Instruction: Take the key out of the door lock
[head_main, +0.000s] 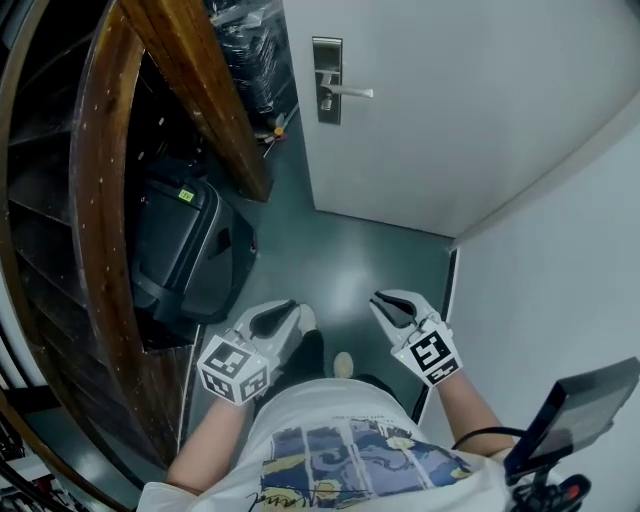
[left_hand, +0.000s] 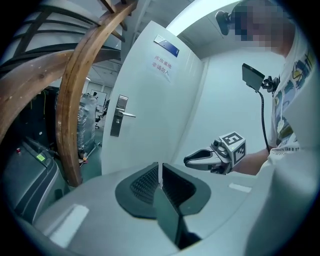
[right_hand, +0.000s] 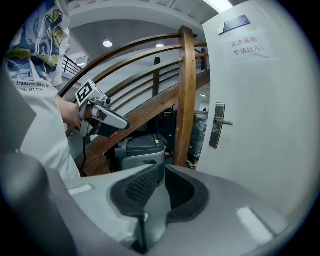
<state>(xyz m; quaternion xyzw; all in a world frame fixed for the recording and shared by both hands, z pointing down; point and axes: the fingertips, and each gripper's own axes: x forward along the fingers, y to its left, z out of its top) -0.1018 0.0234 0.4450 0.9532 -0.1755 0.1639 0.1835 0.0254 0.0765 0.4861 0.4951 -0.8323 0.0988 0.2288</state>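
Staircase first, sweeping down the nine o'clock side of the head view: a curved wooden rail (head_main: 95, 200), with a black case (head_main: 185, 250) tucked under it on the dark floor (head_main: 350, 250). Next across, at about seven o'clock, the left hand-held gripper (head_main: 272, 320) sits low by the person's body, jaws a sliver apart with nothing between them. Up at twelve o'clock stands the white door (head_main: 480, 110) with its lock plate (head_main: 327, 80) and lever handle (head_main: 352, 92). That's where the key should be, though it's too small to pick out from here. Over at five o'clock is the right hand-held gripper (head_main: 384, 303), jaws likewise barely parted and empty. Both are well apart from the lock, so I'd call this the approach, nothing grasped yet. Next move, by my reading: carry one gripper up to the plate, open wider, line the jaws on the key's head, pinch and draw straight out.
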